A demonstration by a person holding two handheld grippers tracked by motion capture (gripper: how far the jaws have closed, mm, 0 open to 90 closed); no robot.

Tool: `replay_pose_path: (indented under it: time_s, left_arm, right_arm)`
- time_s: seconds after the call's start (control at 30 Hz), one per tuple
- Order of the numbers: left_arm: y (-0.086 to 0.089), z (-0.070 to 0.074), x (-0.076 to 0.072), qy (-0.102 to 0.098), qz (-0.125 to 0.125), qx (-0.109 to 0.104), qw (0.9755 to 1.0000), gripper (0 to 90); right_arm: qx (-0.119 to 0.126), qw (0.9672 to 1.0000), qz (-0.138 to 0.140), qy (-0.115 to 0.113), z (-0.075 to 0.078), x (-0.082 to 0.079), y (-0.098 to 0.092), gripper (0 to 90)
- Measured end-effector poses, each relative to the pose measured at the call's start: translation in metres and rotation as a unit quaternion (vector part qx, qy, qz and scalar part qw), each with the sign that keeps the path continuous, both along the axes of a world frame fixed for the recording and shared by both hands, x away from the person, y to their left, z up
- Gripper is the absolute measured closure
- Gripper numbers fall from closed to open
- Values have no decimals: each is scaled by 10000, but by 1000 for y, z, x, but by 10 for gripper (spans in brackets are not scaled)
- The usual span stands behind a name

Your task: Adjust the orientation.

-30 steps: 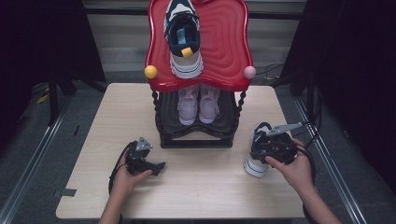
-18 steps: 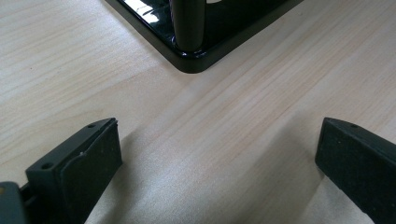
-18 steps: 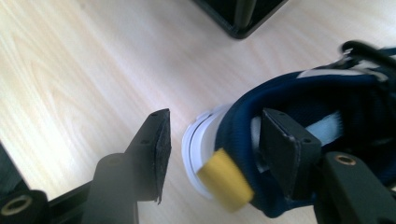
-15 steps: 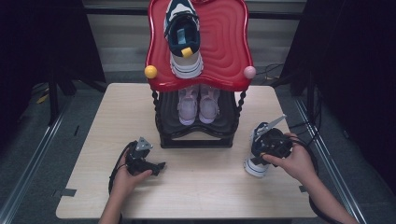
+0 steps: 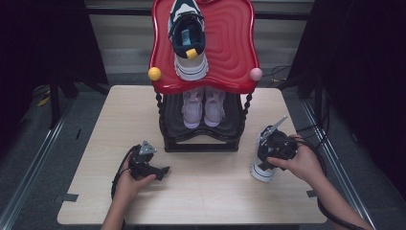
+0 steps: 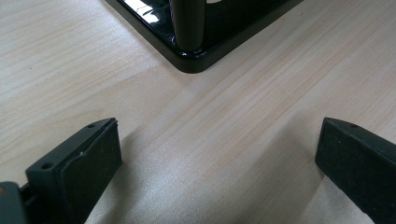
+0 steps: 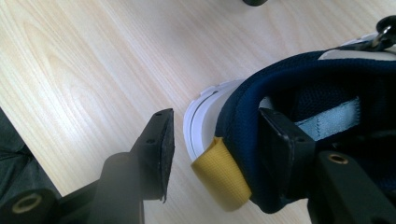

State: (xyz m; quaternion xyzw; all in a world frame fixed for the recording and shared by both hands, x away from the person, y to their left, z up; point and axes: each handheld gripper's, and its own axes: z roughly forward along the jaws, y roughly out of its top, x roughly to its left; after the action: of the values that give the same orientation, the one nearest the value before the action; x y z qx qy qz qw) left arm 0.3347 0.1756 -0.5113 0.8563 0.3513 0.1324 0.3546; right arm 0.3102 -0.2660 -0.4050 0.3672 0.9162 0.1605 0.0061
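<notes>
A navy and white sneaker (image 5: 260, 170) with a yellow heel tab (image 7: 219, 173) stands on the table at the right. My right gripper (image 5: 268, 155) comes down over its heel. One jaw sits inside the navy collar and the other stands just outside the white heel with a small gap. Its jaws (image 7: 217, 130) have just been closing, with the heel between them and the outer pad clear of it. My left gripper (image 5: 162, 171) rests open on the table at the left. In its own view my left gripper (image 6: 217, 140) has only bare wood between its jaws.
A two-level rack stands at the table's back middle, with a red top tray (image 5: 234, 52) and a black base (image 6: 191, 58). A matching sneaker (image 5: 189, 43) lies on the red tray. A pale pair of shoes (image 5: 203, 108) sits on the lower shelf. Cables trail off the right edge.
The right gripper has shifted slightly left and turned over the sneaker's heel. The left hand and gripper have stayed put.
</notes>
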Motion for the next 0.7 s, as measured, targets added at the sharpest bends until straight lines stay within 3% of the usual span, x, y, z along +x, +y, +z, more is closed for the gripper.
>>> replay_pose_path:
  time_s: [0.37, 0.43, 0.7]
  left_arm:
    - [0, 0, 0, 0, 4, 8, 10000, 0]
    - [0, 0, 0, 0, 5, 7, 10000, 0]
    - [0, 0, 0, 0, 4, 7, 10000, 0]
  right_arm:
    - [-319, 9993, 143, 166, 0, 4, 6, 514]
    - [-423, 9985, 317, 157, -2, 7, 5, 514]
    - [-739, 9952, 518, 375, -6, 12, 9, 547]
